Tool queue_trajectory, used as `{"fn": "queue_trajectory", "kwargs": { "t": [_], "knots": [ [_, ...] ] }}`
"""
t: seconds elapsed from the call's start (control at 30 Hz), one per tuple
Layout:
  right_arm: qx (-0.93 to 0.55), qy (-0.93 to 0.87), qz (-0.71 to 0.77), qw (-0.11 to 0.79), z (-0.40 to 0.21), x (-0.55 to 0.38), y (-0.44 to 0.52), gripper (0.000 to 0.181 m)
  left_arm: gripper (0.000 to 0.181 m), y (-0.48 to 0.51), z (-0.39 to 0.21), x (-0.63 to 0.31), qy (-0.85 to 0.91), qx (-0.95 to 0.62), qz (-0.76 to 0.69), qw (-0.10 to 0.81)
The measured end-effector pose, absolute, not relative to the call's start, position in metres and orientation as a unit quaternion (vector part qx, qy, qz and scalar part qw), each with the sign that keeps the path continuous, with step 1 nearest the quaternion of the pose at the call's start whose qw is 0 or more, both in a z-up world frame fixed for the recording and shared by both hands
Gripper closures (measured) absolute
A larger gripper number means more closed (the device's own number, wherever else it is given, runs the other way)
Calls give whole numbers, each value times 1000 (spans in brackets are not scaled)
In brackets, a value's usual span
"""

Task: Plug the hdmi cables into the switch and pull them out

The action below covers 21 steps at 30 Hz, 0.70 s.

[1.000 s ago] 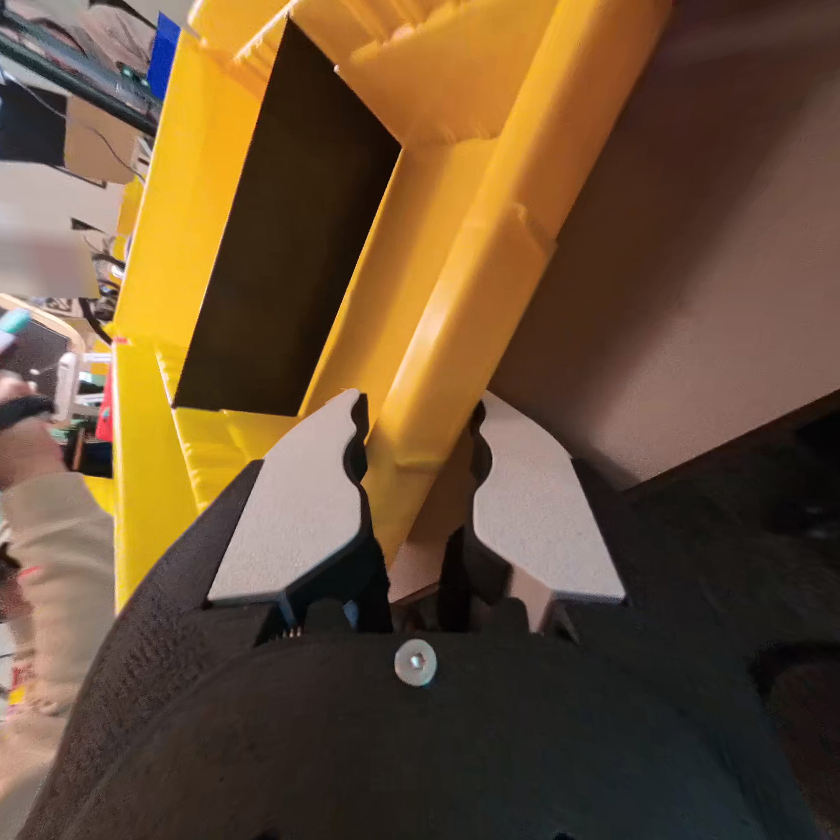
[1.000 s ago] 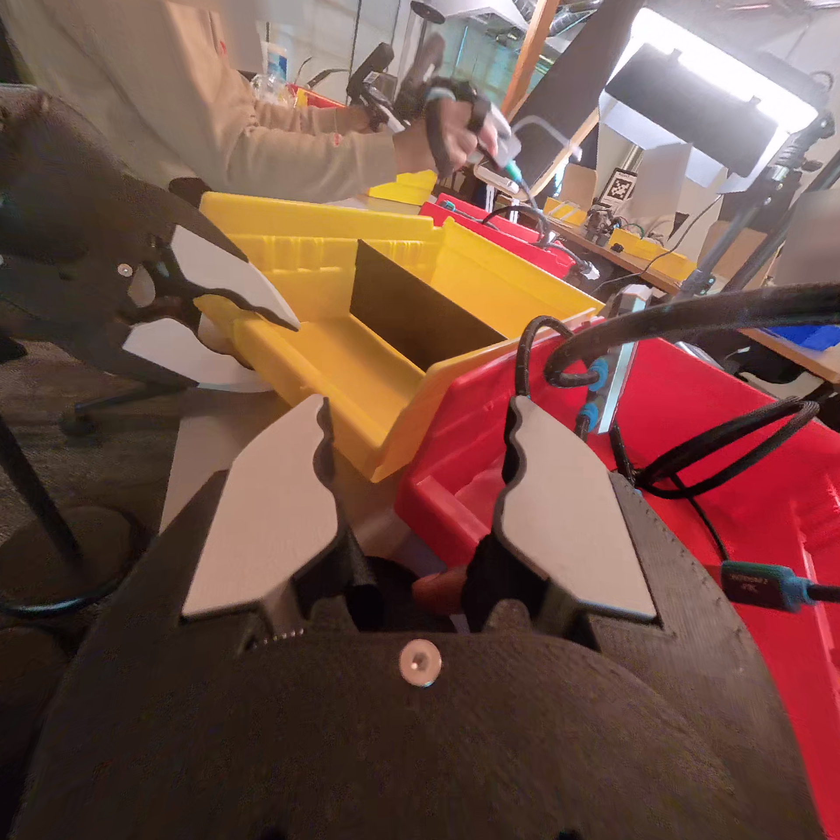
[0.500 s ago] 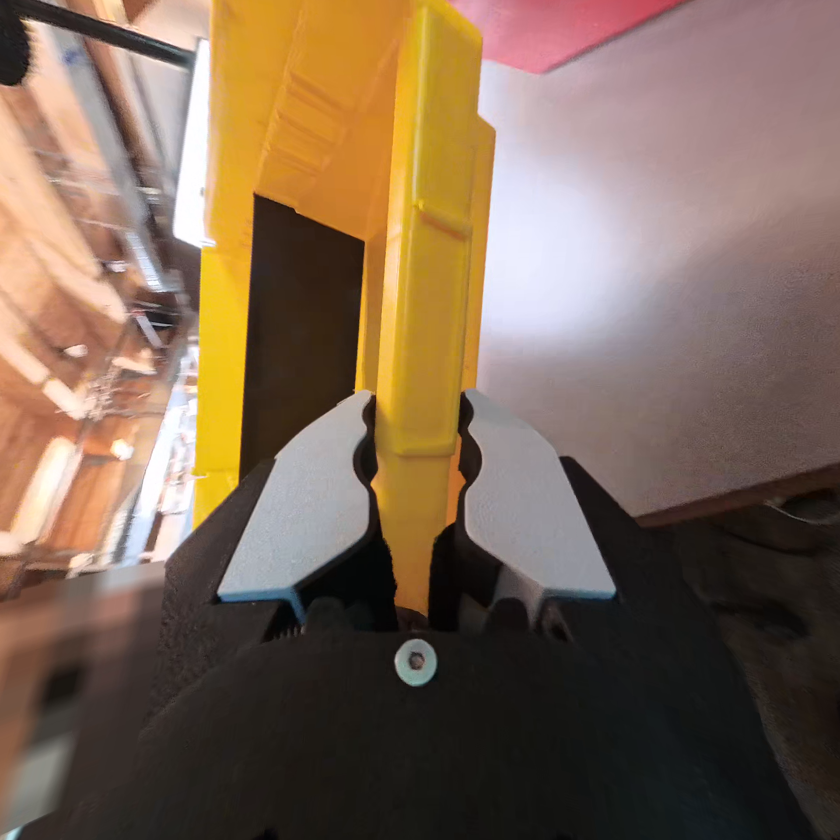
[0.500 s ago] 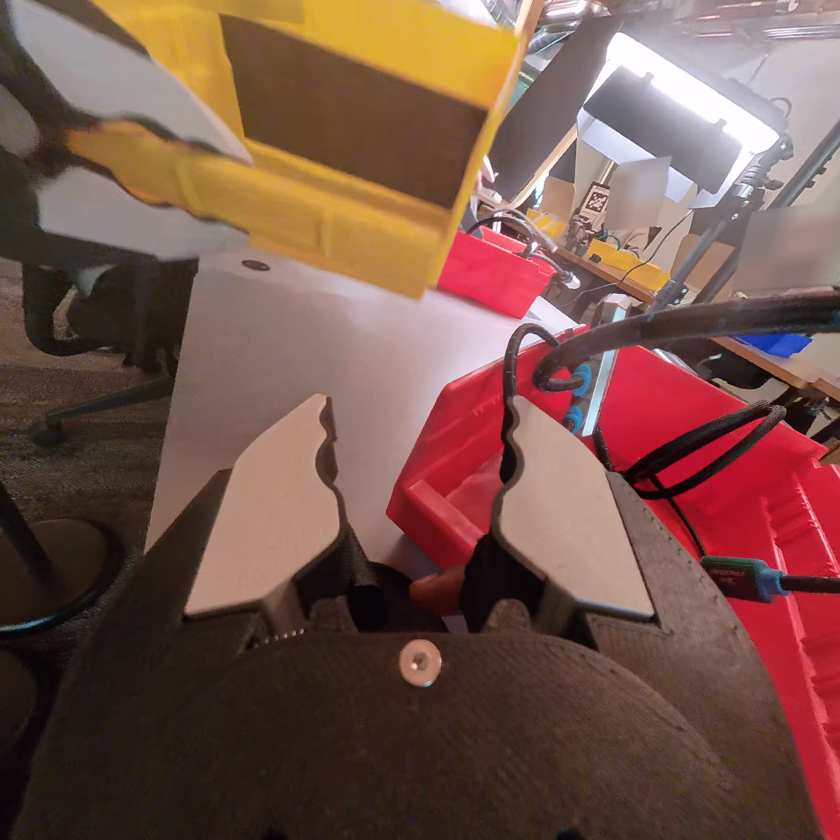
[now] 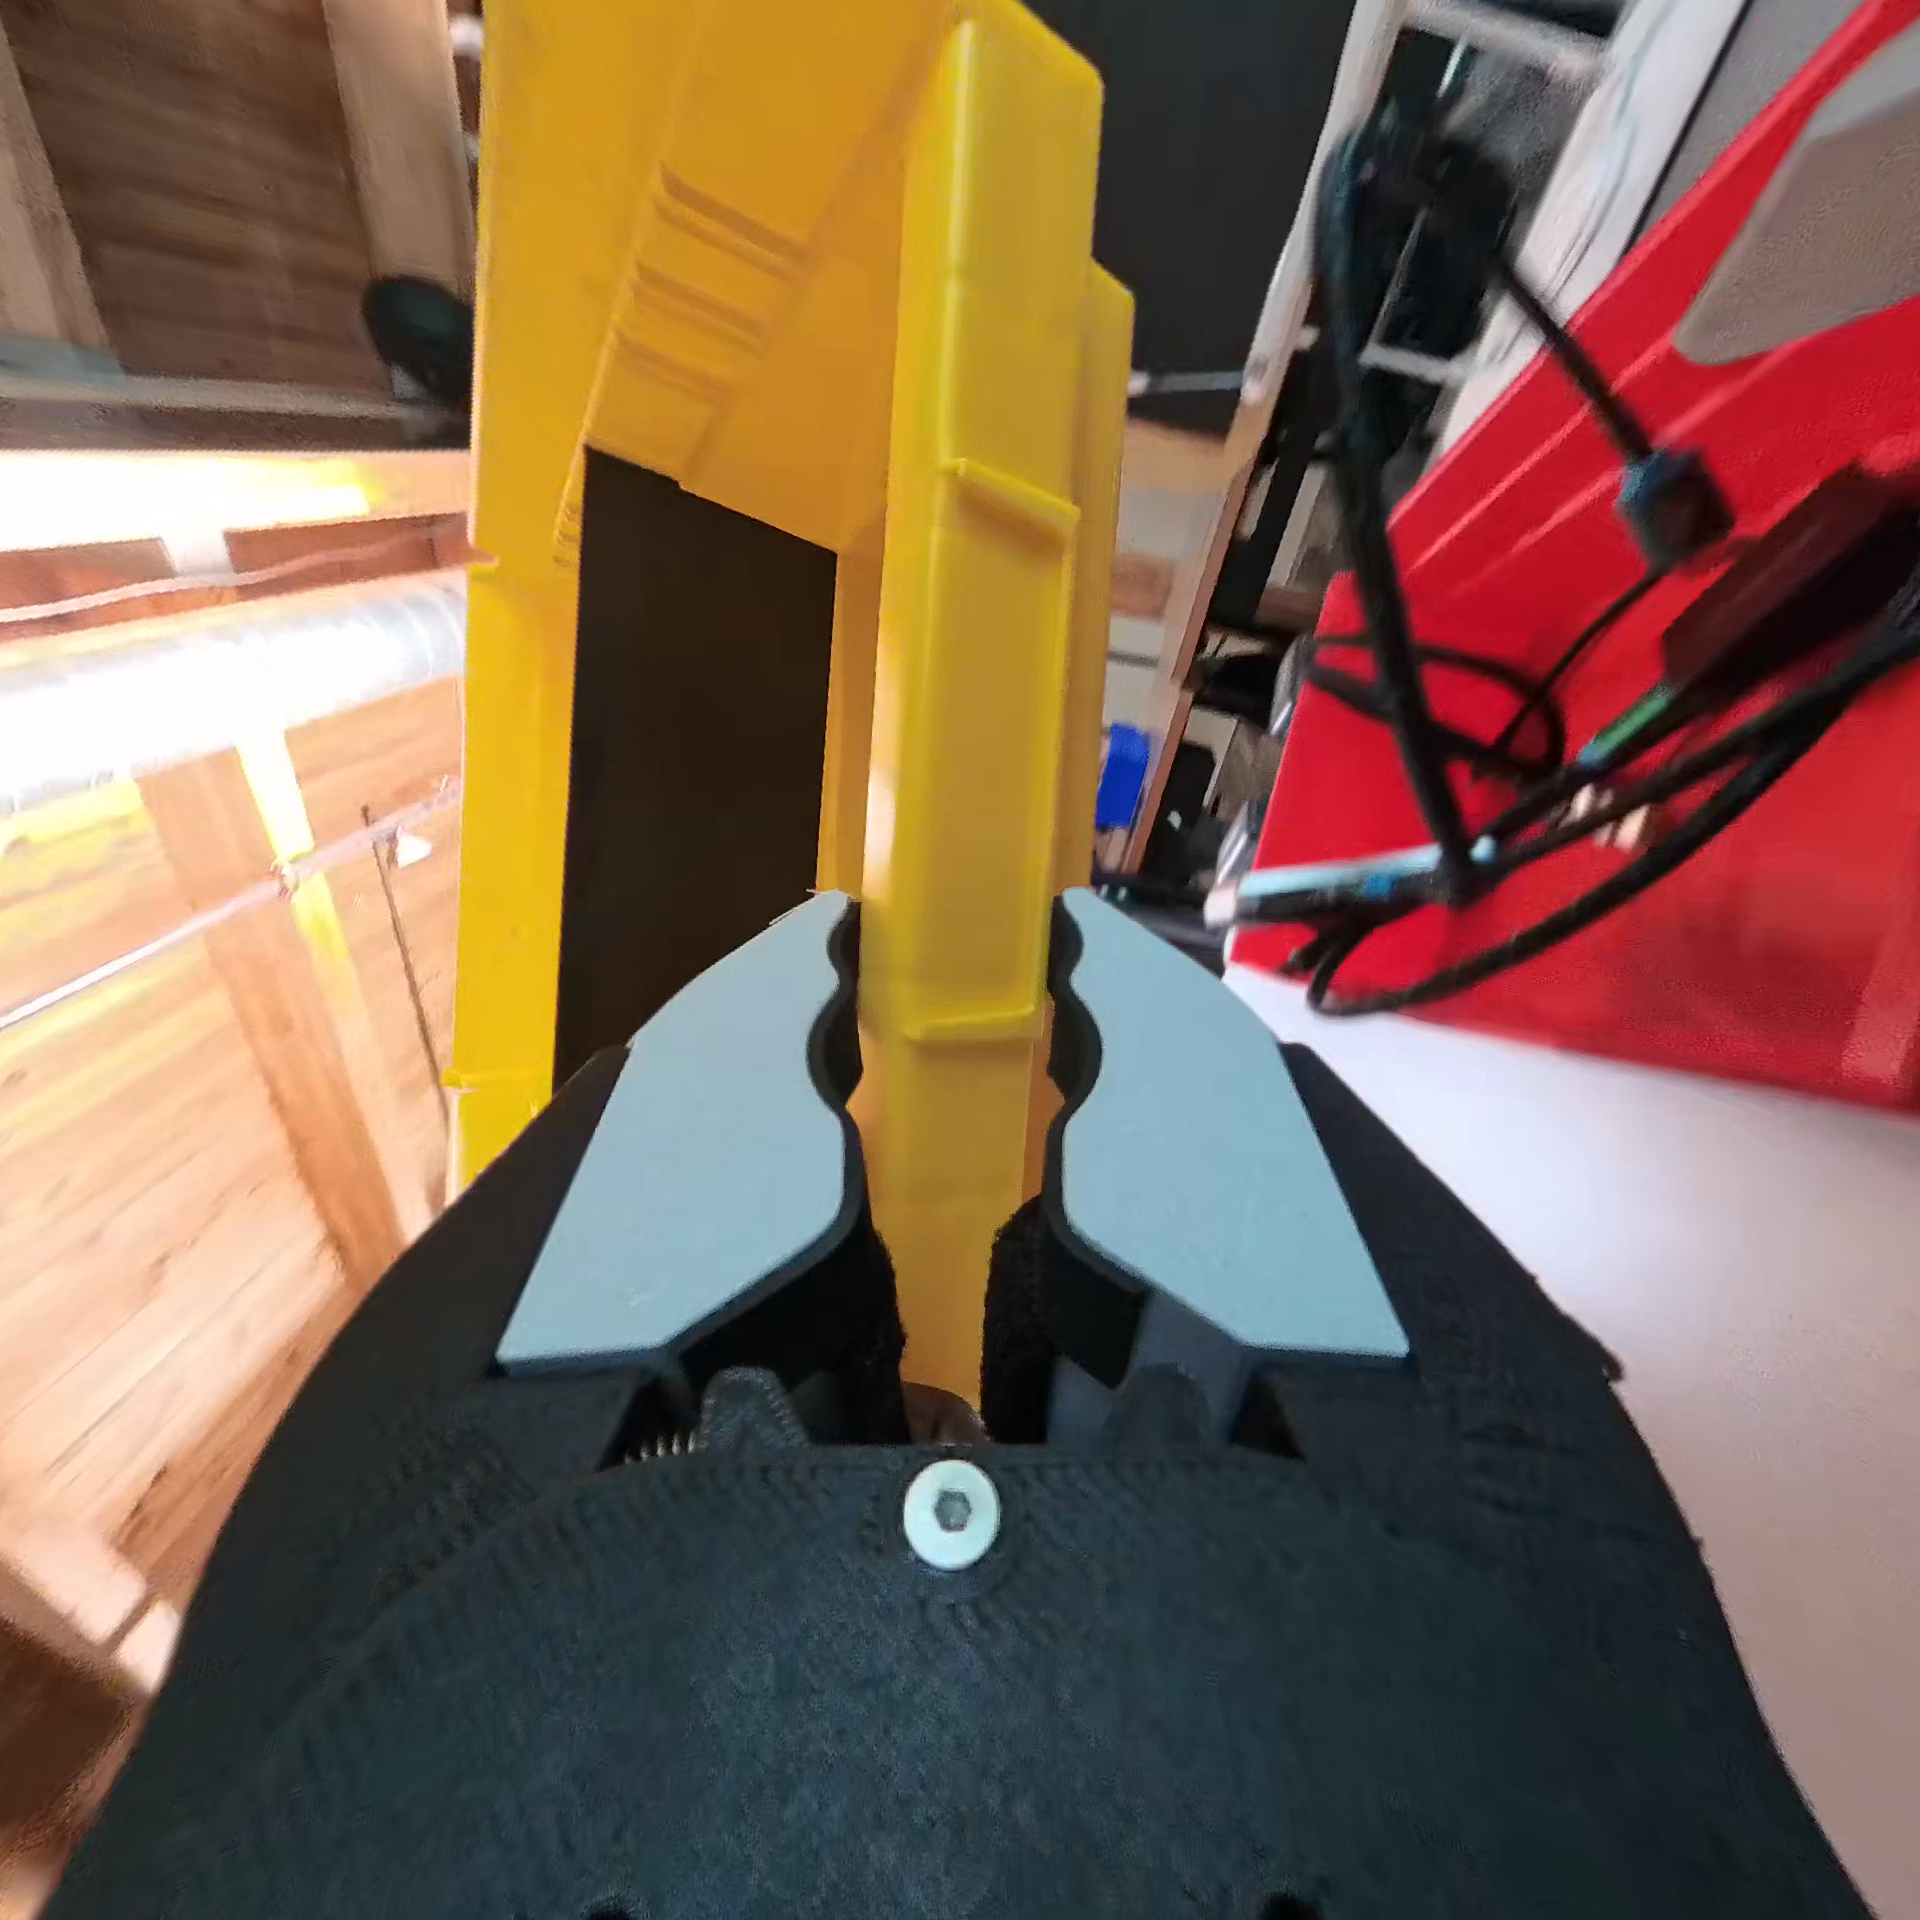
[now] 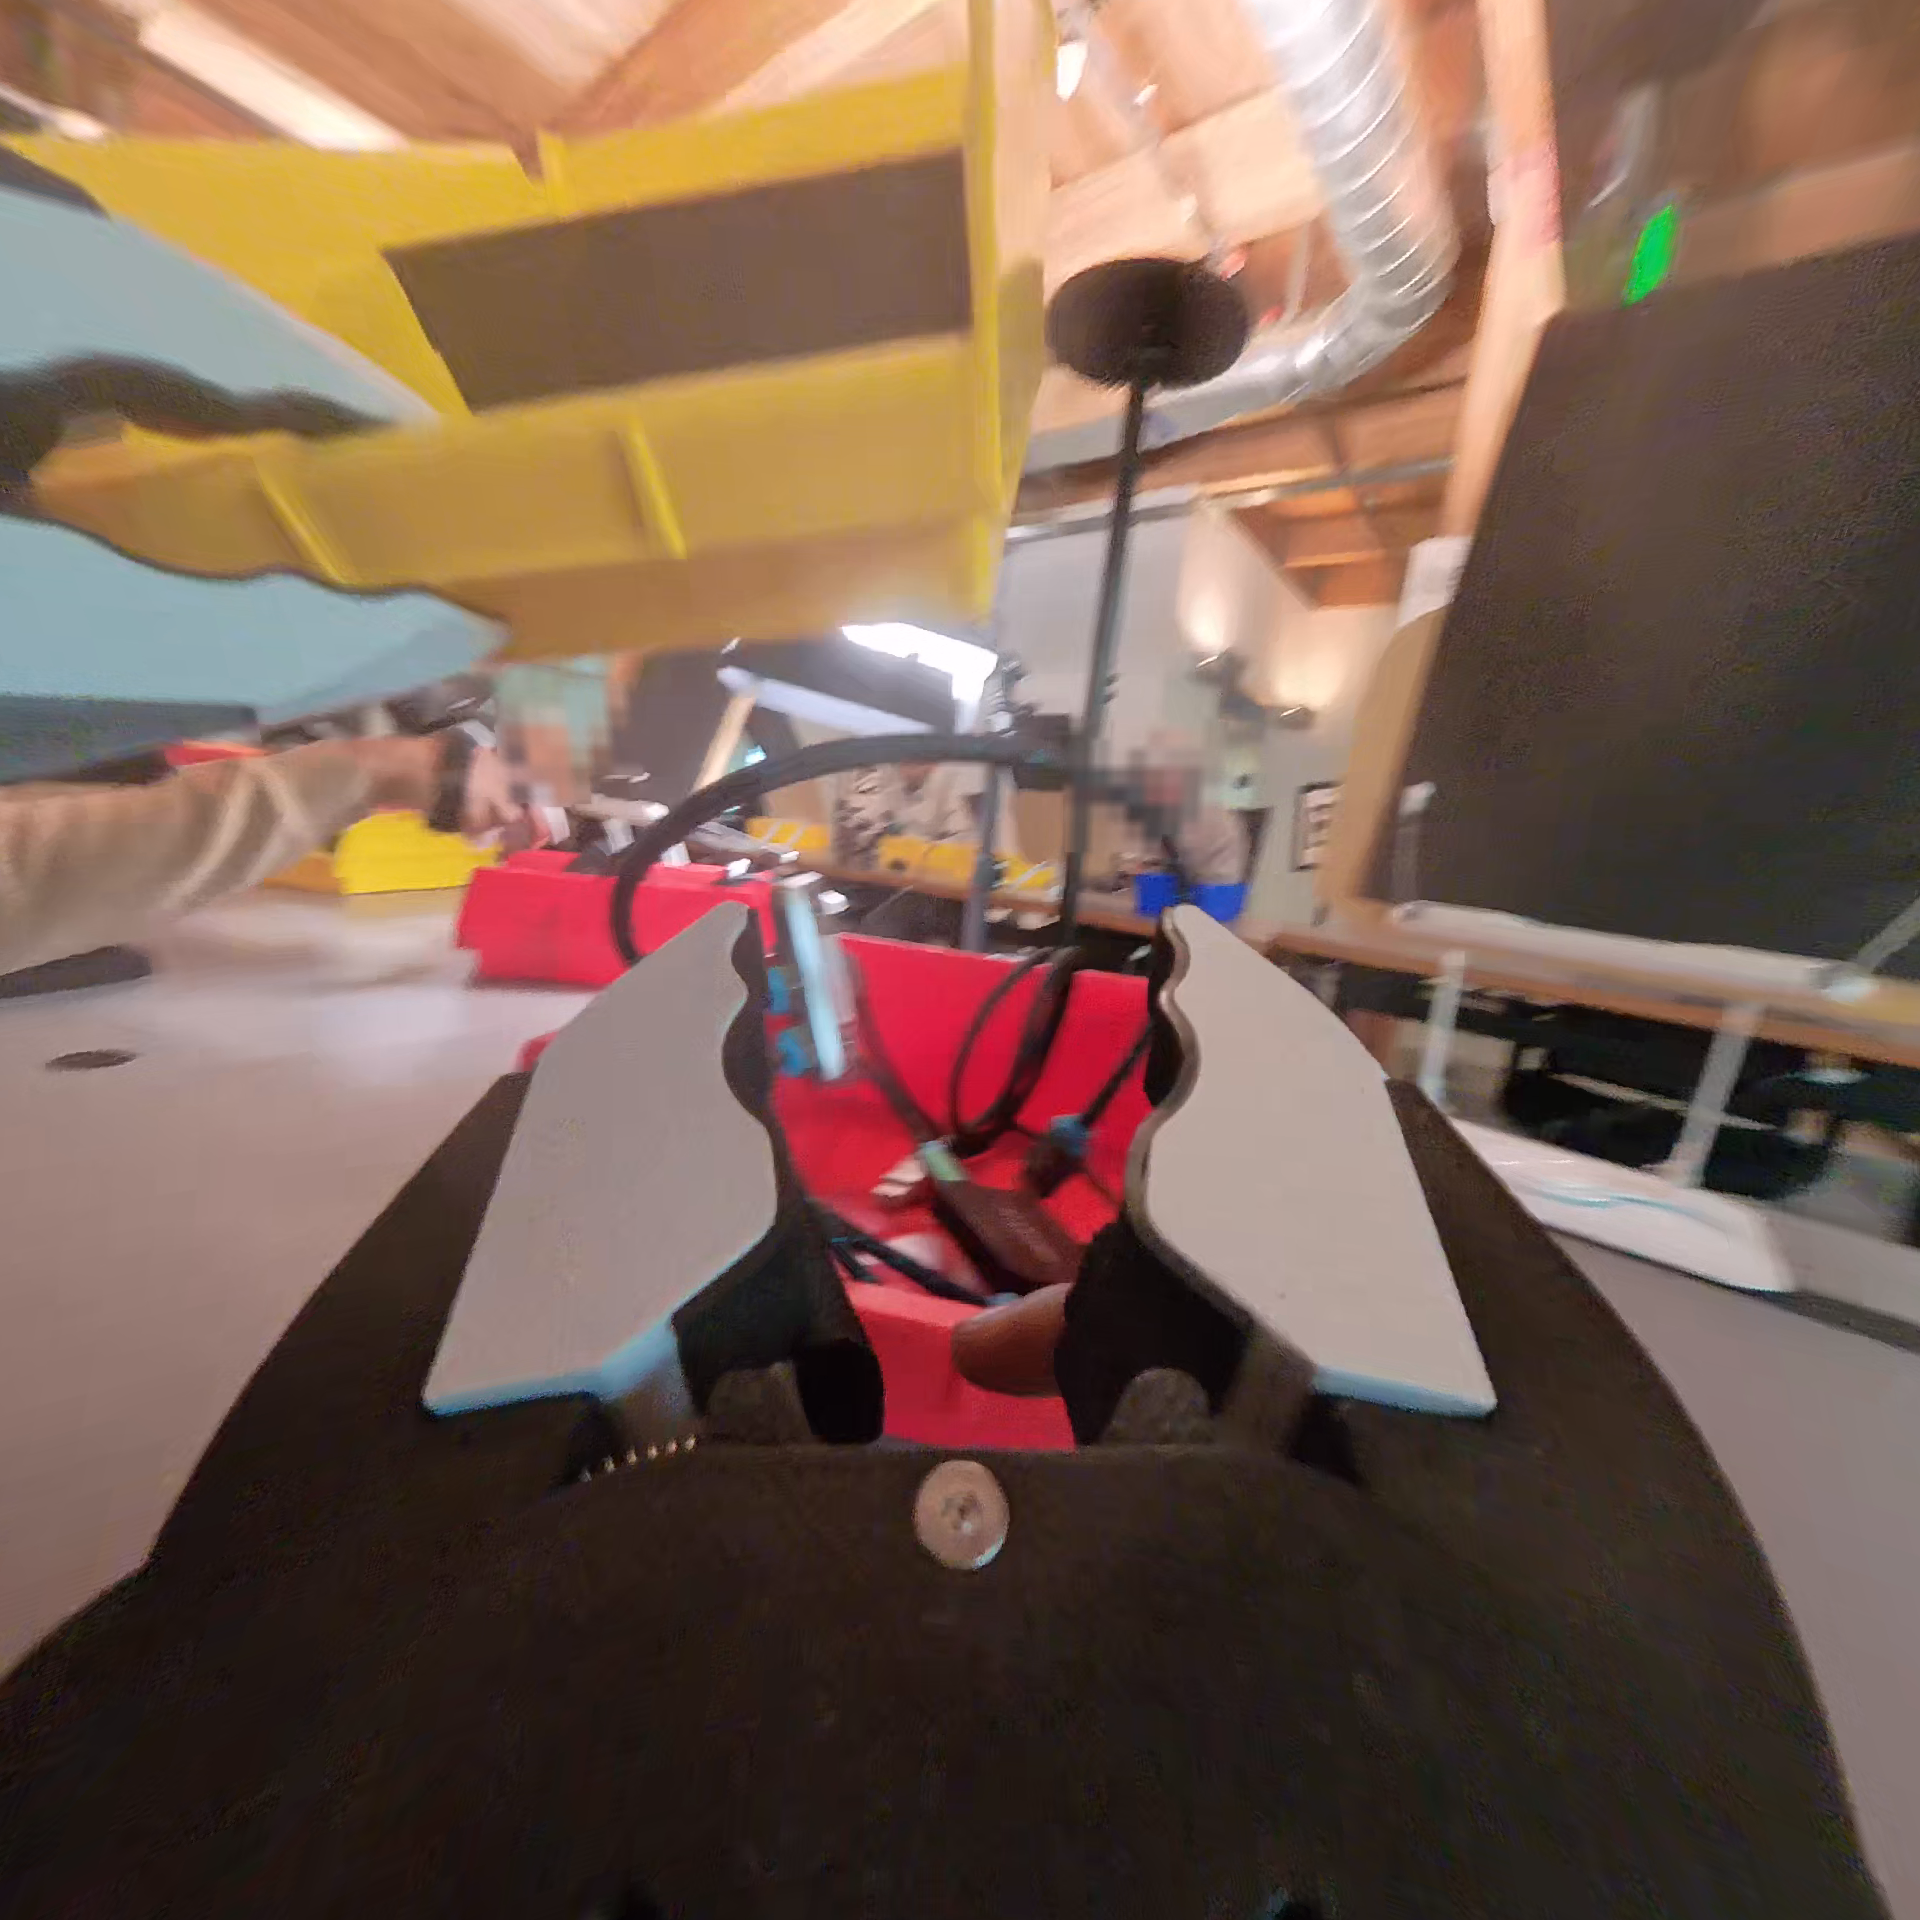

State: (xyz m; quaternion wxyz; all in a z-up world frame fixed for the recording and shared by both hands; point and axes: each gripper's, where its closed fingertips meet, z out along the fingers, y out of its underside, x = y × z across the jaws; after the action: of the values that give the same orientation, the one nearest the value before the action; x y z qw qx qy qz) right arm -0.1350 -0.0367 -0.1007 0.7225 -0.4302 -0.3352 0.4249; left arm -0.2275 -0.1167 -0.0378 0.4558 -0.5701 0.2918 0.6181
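My left gripper point(image 5: 954, 920) is shut on the rim of a yellow bin point(image 5: 966, 623) and holds it up in the air, turned on its side. The bin point(image 6: 665, 416) also shows high in the right wrist view, with the left gripper's fingers point(image 6: 208, 613) on its edge. My right gripper point(image 6: 951, 925) is open and empty, low over the near end of a red bin point(image 6: 935, 997). In the red bin point(image 5: 1558, 582) lie black HDMI cables point(image 6: 997, 1049) with blue-trimmed plugs point(image 6: 1065, 1138) and a dark switch box point(image 6: 1003, 1226). The cables point(image 5: 1475, 790) show in the left wrist view too.
The bins stand on a pale grey table point(image 6: 229, 1122). A second red bin point(image 6: 582, 925) and a small yellow bin point(image 6: 395, 857) lie farther back, where another person's sleeve point(image 6: 177, 842) reaches in. A black panel point(image 6: 1683, 623) and a stand pole point(image 6: 1101, 623) rise behind.
My left gripper has lifted the yellow bin off the table, higher and tipped onto its side. My right gripper has swung toward the middle of the red bin and stayed open.
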Motion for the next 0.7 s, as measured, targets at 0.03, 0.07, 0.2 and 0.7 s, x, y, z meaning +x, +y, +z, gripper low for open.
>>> {"fn": "queue_trajectory", "kwargs": {
  "t": [0.03, 0.07, 0.2, 0.7],
  "knots": [
    [-430, -320, 405, 741, -96, -120, -29, 108, 149, -103, -40, -220, 304, -567, 608, 465],
    [-433, -303, 382, 758, -90, -105, -20, 106, 149, -90, -41, -212, 316, -564, 597, 475],
    [-365, -353, 247, 826, -65, -59, -12, 101, 149, -44, -55, -178, 374, -568, 545, 492],
    [-397, -701, -66, 589, -149, -51, 41, 149, 155, 22, -122, -72, 606, -503, 411, 459]
  ]
}}
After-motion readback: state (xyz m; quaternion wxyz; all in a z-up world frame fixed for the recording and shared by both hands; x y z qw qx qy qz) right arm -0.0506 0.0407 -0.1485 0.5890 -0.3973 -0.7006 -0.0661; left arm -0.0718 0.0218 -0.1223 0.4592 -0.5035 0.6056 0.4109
